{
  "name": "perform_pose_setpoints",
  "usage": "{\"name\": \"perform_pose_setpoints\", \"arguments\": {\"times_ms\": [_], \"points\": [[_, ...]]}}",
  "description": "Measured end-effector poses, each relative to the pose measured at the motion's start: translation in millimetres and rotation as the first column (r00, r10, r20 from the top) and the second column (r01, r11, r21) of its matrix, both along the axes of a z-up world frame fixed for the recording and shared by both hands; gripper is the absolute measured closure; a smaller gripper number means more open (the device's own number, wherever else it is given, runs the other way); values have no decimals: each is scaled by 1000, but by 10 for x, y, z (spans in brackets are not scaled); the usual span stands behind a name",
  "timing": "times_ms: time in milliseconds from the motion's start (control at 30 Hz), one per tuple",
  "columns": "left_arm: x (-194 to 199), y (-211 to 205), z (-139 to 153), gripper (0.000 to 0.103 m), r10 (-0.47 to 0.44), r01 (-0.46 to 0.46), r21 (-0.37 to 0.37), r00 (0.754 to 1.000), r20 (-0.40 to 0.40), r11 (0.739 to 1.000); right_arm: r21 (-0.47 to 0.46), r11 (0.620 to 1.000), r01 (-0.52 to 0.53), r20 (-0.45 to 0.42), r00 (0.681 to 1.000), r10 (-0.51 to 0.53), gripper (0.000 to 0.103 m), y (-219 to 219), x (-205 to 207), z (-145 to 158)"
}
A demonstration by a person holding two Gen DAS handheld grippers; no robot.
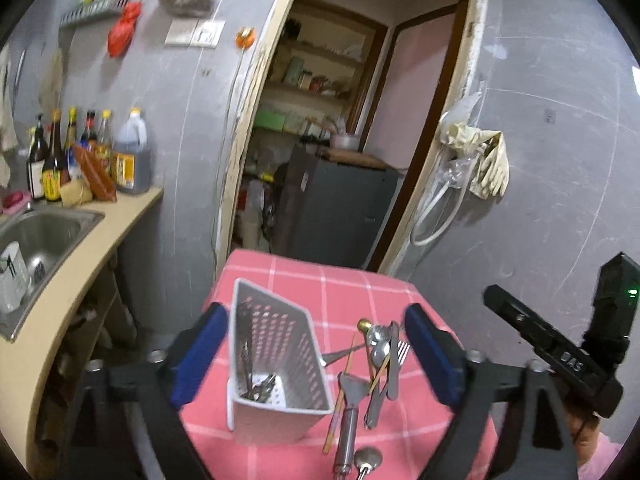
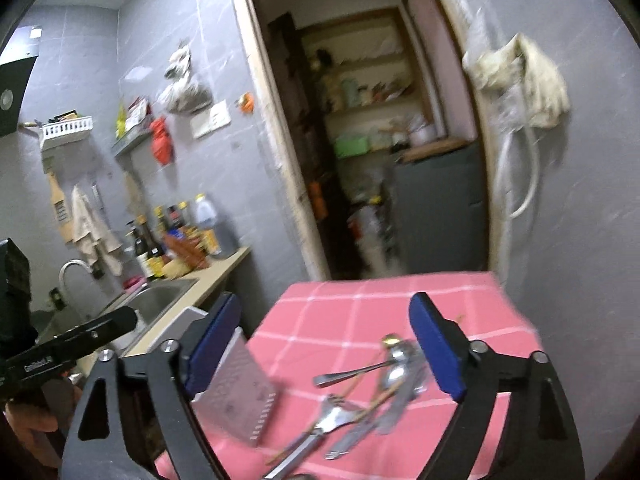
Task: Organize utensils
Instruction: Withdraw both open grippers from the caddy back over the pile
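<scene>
A grey perforated utensil holder stands on the pink checked tablecloth with a few metal utensils inside. To its right lies a pile of loose utensils: spoons, a fork, chopsticks and a peeler. My left gripper is open and empty above the table, its blue pads either side of the holder and pile. In the right wrist view the holder is at lower left and the pile lies between the pads. My right gripper is open and empty above it.
A counter with a steel sink and sauce bottles runs along the left. A doorway with shelves and a dark cabinet is behind the table. Gloves and a hose hang on the grey wall at right.
</scene>
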State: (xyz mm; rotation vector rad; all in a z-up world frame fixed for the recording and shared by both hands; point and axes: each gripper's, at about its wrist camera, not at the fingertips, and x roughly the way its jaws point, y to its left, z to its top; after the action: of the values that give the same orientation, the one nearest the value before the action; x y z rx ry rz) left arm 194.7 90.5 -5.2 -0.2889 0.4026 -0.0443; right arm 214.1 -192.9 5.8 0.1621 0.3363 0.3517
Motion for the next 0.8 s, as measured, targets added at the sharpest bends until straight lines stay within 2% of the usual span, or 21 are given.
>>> {"name": "perform_pose_setpoints", "arguments": {"times_ms": [200,367,600,800], "points": [[-15,-370,-16,1,-4,-1,53,997,82,999,-47,994,99,74,993,-96,2,-290,-193,63],[34,-695,-53,1,-34,20,124,993,113,992,-80,984,156,80,986,-150,2,-566,-247,22],[191,-1096,-149,1,-97,78,180,990,98,981,-99,972,214,46,976,-211,2,-966,-179,-102],[385,-1331,-289,1,-117,102,212,992,55,972,-124,968,216,8,976,-217,2,-1154,-27,-315]]}}
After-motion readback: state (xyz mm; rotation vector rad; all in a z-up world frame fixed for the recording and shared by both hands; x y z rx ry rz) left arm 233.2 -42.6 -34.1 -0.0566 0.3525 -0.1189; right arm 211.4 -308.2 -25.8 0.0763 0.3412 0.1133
